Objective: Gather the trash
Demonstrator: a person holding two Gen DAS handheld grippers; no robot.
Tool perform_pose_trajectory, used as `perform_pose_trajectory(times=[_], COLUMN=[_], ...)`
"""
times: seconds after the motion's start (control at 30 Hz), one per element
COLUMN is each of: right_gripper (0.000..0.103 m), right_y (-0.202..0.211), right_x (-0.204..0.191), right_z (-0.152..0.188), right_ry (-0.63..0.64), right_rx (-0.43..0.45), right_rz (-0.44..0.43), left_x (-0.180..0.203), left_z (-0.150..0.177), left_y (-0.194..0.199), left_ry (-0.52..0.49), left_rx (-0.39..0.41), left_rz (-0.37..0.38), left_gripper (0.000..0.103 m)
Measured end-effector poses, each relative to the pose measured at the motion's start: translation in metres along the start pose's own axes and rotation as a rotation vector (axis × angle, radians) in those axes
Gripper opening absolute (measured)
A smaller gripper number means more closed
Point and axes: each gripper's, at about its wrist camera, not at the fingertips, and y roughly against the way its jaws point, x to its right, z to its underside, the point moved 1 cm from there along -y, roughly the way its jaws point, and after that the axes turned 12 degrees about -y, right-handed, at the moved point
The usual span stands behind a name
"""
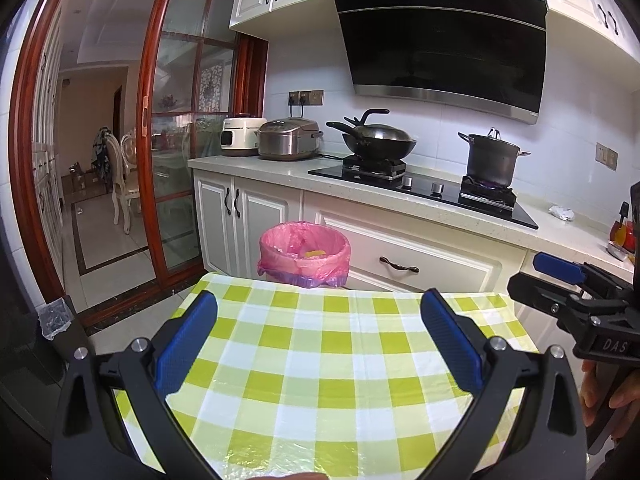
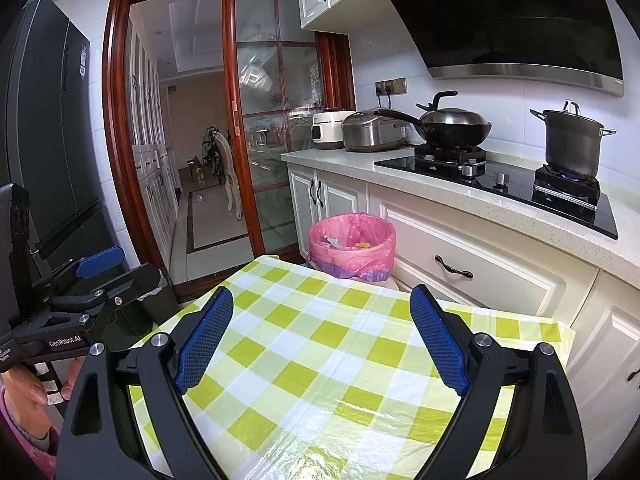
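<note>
Above a table (image 1: 320, 360) spread with a green-and-white checked cloth, a person holds two tools side by side in a home kitchen, both aimed toward a pink-lined trash bin (image 1: 304, 254) that stands on the floor just past the table's far edge, against the white cabinets. Each has its blue-padded jaws spread wide with nothing between them: the left tool (image 1: 320, 344) hovers over bare cloth, and the right tool (image 2: 322, 336) does the same beside it. Trash already lies in the bin, a yellow scrap and some pale bits showing inside the liner. No litter is visible on the cloth itself. One likely piece, a crumpled white wad (image 1: 561, 213), sits on the counter to the right of the black hob (image 1: 424, 192), where a wok (image 1: 378, 140) and a lidded stockpot (image 1: 492, 158) rest on the burners; a faint blue flame appears to burn under the pot. By this reading the job stands between pickups, hands empty. The next move would call for swinging a tool rightward to the wad, well clear of the lit burner, and closing gently on something so light.
</note>
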Motion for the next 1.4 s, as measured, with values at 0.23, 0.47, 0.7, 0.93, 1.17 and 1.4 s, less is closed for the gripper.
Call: perform_pose_trajectory(times=[0.23,0.47,0.7,0.93,1.17,1.4], right_gripper=[0.085,0.085,0.085,0.085,0.085,0.085], right_y=[0.001,0.006,0.012,0.013,0.016,0.019], right_x=[0.001,0.004,0.008,0.009,0.011,0.011], right_z=[0.000,-0.001,0.001,0.002,0.004,0.004], right_ry=[-0.003,-0.007,-0.013,-0.016,-0.018,-0.018], right_rx=[0.001,0.015,0.039,0.042,0.050,0.060], right_rz=[-0.001,-0.005,-0.017,-0.020,-0.024,-0.029], left_x=[0.003,0.006,0.008,0.009,0.015,0.016], left_z=[0.000,0.000,0.001,0.000,0.000,-0.001], left_y=[0.000,0.003,0.004,0.003,0.005,0.008], left_ry=[-0.014,-0.025,-0.022,-0.029,-0.035,-0.032], left_rx=[0.005,0.025,0.032,0.033,0.044,0.062], left_rz=[0.008,0.025,0.028,0.026,0.022,0.008], left_gripper=[0.099,0.099,0.099,0.099,0.099,0.099])
